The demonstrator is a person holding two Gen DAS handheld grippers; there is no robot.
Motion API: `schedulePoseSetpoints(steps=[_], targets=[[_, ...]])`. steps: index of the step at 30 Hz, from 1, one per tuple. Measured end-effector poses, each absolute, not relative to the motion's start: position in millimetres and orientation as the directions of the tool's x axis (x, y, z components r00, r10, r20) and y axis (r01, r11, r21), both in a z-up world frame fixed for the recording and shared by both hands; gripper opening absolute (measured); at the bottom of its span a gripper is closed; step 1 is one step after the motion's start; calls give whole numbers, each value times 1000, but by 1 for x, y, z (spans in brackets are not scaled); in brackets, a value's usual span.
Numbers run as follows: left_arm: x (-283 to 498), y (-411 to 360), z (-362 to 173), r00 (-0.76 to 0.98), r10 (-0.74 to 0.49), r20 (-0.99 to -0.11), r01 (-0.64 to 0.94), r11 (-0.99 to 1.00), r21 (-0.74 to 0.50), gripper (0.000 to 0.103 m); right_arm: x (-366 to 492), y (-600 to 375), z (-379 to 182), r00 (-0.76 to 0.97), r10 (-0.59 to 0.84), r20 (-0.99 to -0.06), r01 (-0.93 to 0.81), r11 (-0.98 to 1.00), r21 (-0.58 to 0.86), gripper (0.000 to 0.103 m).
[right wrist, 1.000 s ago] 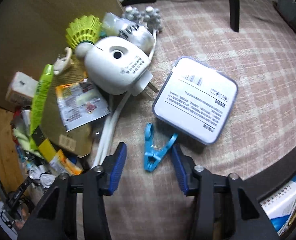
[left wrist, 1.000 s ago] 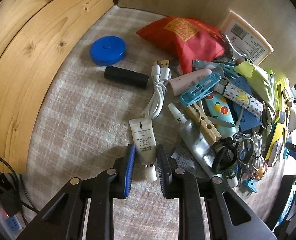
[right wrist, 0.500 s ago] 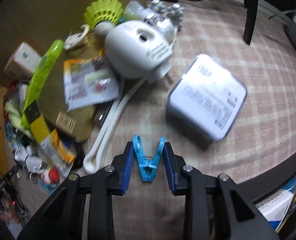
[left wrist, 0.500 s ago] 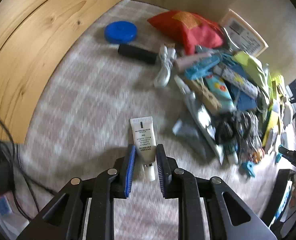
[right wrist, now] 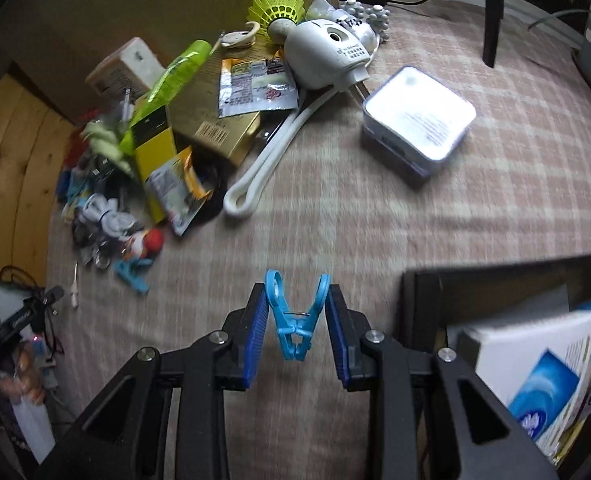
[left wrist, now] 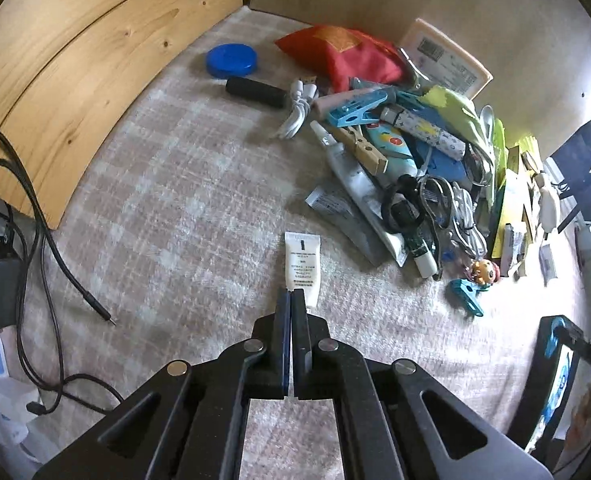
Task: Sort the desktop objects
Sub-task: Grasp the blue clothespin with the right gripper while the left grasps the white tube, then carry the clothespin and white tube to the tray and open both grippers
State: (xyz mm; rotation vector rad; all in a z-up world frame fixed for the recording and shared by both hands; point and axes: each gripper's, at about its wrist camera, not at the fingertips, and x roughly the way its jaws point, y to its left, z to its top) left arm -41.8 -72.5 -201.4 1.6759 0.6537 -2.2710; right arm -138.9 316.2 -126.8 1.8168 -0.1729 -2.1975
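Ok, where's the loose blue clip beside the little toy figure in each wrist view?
Left wrist: the loose blue clip lies lower right, at the near edge of the pile.
Right wrist: the clip is left of centre, below the pile.
Shared landmark: the toy figure just beside it.

Left wrist view: a tube [left wrist: 302, 266] lies at centre on the cloth [left wrist: 175, 220], a pile [left wrist: 407, 152] to its upper right, a disc [left wrist: 231, 60] at upper centre. Right wrist view: a box [right wrist: 419, 120] lies upper right, a clip [right wrist: 297, 316] at lower centre.
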Motion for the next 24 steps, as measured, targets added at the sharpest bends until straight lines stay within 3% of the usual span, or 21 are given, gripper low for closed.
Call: schedulePoseSetpoints(steps=[2, 4, 10, 18, 24], targets=[[-41, -72, -204, -291, 70, -954, 452, -869, -202, 1, -128, 319, -121, -169, -303, -938, 144, -949, 281, 29], [-44, -71, -210, -274, 95, -957, 454, -864, -216, 12, -127, 341, -119, -168, -318, -933, 147, -944, 295, 29], [-55, -56, -226, -212, 4, -977, 420, -903, -95, 18, -104, 343, -108, -163, -347, -924, 154, -934, 324, 29], [-80, -33, -228, -200, -41, -979, 396, -917, -43, 14, -81, 362, -103, -181, -352, -918, 144, -933, 329, 29], [-18, -10, -219, -226, -11, -974, 385, -920, -79, 14, -70, 385, -92, -207, -361, -909, 134, -931, 339, 29]])
